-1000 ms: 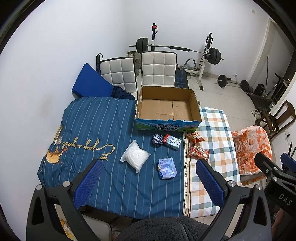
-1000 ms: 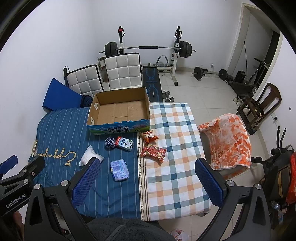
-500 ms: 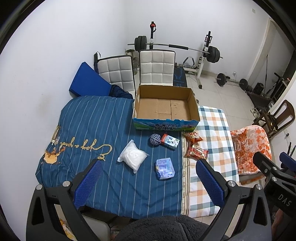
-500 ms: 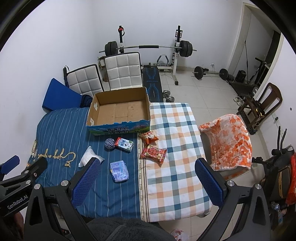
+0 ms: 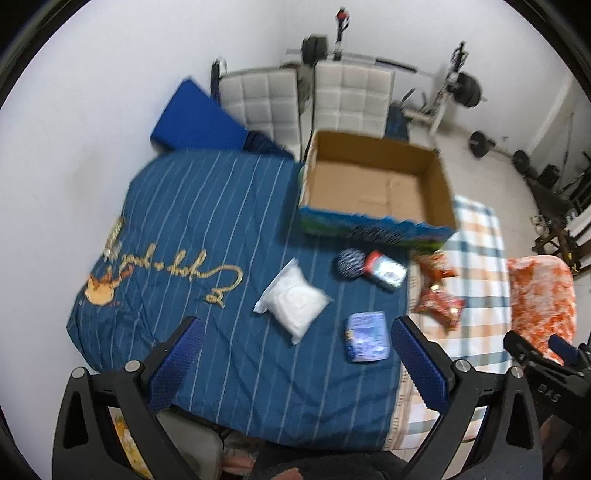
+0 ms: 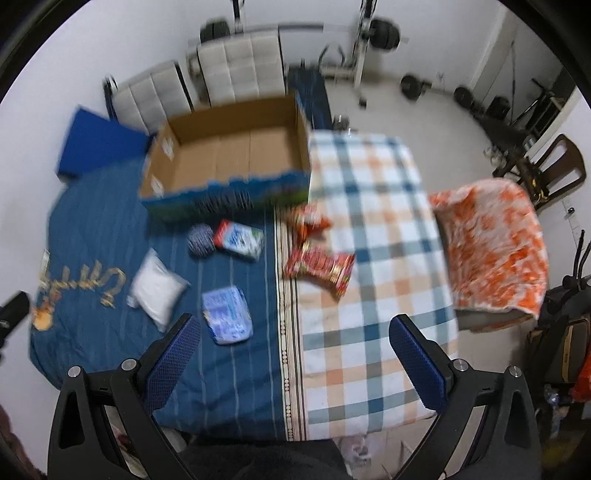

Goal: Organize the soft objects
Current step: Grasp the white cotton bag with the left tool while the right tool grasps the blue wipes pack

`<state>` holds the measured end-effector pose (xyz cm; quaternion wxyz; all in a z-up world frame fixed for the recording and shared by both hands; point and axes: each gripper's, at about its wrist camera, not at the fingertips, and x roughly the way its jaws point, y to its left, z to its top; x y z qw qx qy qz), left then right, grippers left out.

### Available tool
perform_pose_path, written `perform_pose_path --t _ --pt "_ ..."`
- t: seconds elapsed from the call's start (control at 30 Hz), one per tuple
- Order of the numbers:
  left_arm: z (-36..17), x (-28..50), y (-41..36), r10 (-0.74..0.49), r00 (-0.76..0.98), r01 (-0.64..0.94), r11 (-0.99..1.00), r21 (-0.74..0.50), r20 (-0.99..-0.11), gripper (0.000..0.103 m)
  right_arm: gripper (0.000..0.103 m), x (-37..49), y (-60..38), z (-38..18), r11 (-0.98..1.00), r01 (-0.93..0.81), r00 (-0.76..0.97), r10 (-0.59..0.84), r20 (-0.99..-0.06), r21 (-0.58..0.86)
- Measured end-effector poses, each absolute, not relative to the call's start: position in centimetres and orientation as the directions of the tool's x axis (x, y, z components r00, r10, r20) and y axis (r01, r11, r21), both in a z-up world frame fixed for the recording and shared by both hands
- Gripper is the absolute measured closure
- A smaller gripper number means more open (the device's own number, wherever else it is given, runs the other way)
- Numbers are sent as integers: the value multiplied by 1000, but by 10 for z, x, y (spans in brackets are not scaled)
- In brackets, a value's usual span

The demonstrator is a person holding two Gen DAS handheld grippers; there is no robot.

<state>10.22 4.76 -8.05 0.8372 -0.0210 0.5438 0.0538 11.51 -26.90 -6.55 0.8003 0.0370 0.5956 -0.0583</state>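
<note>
An open cardboard box [image 5: 376, 184] [image 6: 229, 158] with nothing inside sits at the far side of the bed. In front of it lie a white soft pouch [image 5: 293, 304] [image 6: 159, 288], a blue tissue pack [image 5: 366, 332] [image 6: 227, 315], a dark yarn ball [image 5: 349, 263] [image 6: 200, 238], a small carton [image 5: 386, 271] [image 6: 240, 240] and two red snack bags [image 5: 437, 302] [image 6: 319, 266]. My left gripper [image 5: 295, 360] hangs open above the near edge, short of the pouch and tissue pack. My right gripper [image 6: 293, 360] is open too, above the seam between the two covers.
The bed has a blue striped cover [image 5: 192, 229] on the left and a plaid cover [image 6: 369, 258] on the right. An orange blanket [image 6: 491, 251] lies on a seat to the right. White chairs [image 5: 351, 96], a blue mat [image 5: 195, 118] and weight equipment [image 6: 373, 33] stand behind.
Both grippers have moved forward and lower toward the bed, so the objects look larger and blurred. Both stay open; nothing on the bed has moved.
</note>
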Motion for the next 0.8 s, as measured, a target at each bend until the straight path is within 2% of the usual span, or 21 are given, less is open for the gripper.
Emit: perform_pose_path --t 0.23,0.4,0.63,0.8 --pt "-184 153 76 93 207 -118 991 70 -974 0 0 168 -237 -212 995 99 93 14 -996 24" --pt "-261 188 104 -56 23 -216 975 -59 -998 0 0 189 -199 -292 994 105 0 33 -999 33" --pt "-335 225 122 -251 -96 -440 879 -185 -963 0 0 198 -165 -354 986 159 -86 60 -995 46" --pt "-386 241 127 -242 -208 -506 856 -107 -948 0 0 192 -156 -378 978 203 -106 66 -992 44"
